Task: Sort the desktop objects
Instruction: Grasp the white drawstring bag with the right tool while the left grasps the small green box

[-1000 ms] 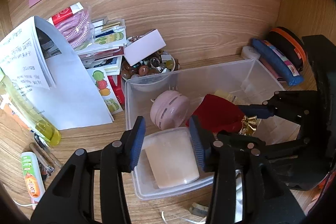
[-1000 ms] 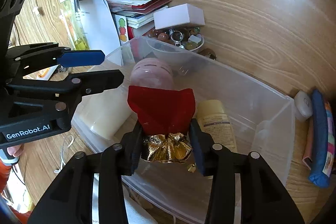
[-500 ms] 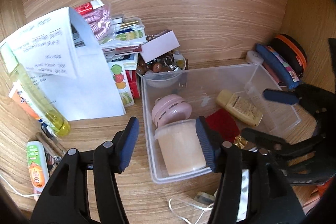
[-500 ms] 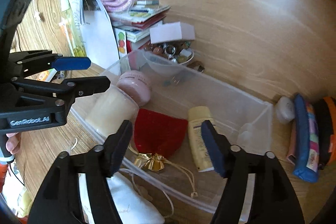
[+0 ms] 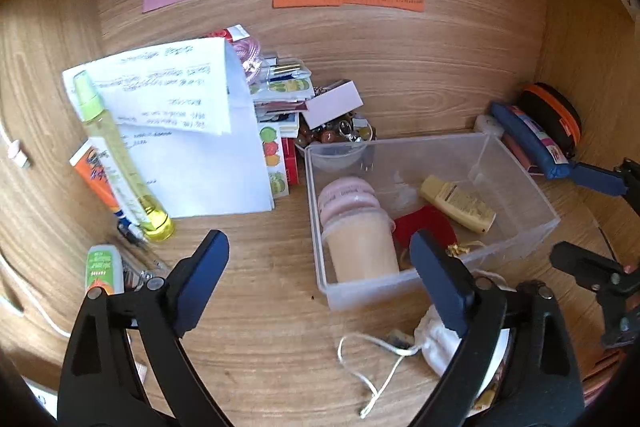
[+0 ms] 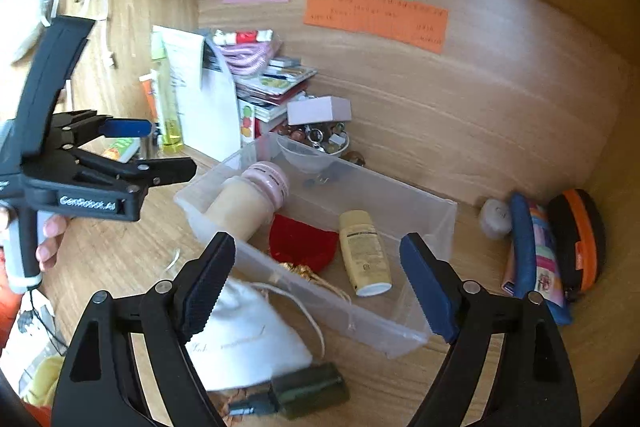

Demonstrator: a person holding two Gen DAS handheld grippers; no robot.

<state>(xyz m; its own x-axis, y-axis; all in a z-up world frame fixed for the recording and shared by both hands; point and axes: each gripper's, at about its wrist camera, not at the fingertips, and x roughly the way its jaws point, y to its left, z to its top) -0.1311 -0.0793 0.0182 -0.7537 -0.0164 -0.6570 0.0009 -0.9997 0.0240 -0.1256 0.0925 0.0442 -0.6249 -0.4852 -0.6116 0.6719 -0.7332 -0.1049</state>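
Grippers first: my left gripper [image 5: 320, 279] and right gripper [image 6: 316, 279] both stood wide apart with nothing between the pads, the jaws having just been opening as I let go of the jar and the red pouch.

Nearest my right fingers lay a white drawstring pouch [image 6: 244, 335] on the desk [image 5: 260, 307], outside the bin and against its near wall. I judged it soft and light, likely to sag; best pinched at the gathered neck by the cord. Beside it sat a dark green bottle [image 6: 312, 389], blurred, so I could not tell its make.

Inside the clear plastic bin [image 5: 516, 243]: a beige jar [image 5: 362, 247] on its side with its pink lid [image 5: 346, 199] towards the back, smooth and round, apt to roll. The red pouch [image 6: 302, 243] lay flat beside it, limp, gold trim at its mouth. A cream tube [image 6: 364, 253] lay beside the pouch, stiff enough to grip across its middle.

Further back, well apart from the bin's left side, a yellow spray bottle [image 5: 120, 163] leaned on folded papers [image 5: 192, 131]: slim, probably slippery. At the far right a blue pencil case [image 6: 536, 255] rested against the wall.
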